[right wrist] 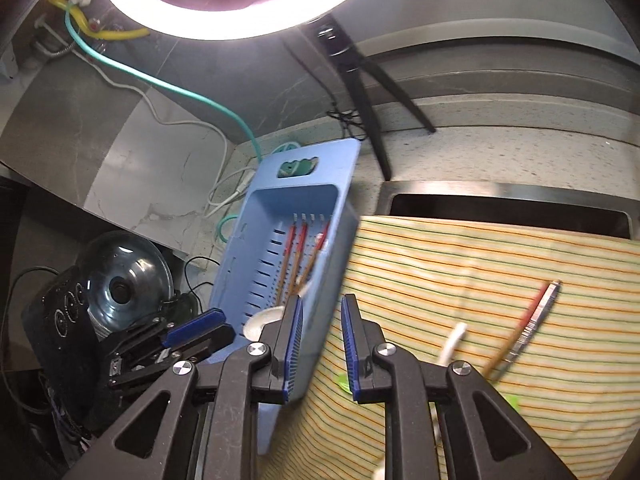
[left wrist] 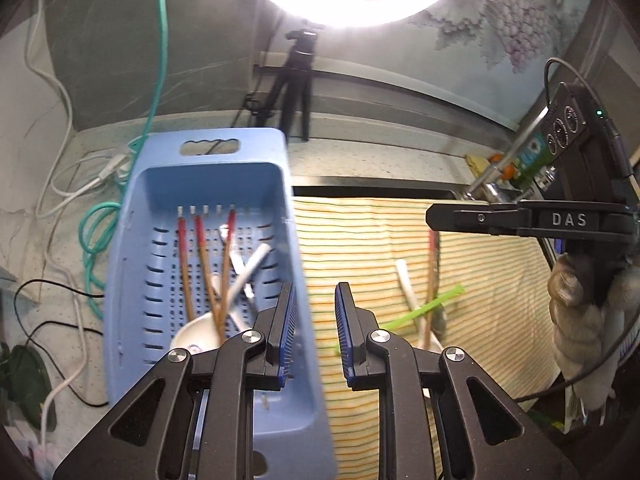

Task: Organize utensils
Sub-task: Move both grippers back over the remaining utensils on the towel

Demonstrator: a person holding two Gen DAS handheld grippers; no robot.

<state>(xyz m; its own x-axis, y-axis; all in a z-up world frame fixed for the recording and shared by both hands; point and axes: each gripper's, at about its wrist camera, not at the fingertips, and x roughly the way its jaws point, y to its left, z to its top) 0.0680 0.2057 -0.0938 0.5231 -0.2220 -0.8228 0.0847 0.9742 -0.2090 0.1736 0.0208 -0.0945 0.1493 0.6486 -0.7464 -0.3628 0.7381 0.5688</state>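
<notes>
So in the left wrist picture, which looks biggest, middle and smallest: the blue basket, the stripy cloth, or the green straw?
1. Stripy cloth and blue basket: too alike to rank, and the basket sits nearer the camera.
2. Green straw: clearly smallest.

blue slotted basket (left wrist: 148, 264): 1 | red-tipped chopsticks in basket (left wrist: 202, 264): 3 | red-tipped chopstick on cloth (right wrist: 536, 312): 1 | white bowl in basket (left wrist: 196, 334): 1 | green straw (left wrist: 436, 304): 1 | striped cloth (left wrist: 360, 248): 1 | ring light (right wrist: 240, 16): 1 | black tripod (left wrist: 296, 84): 1 | white spoons: count unclear
</notes>
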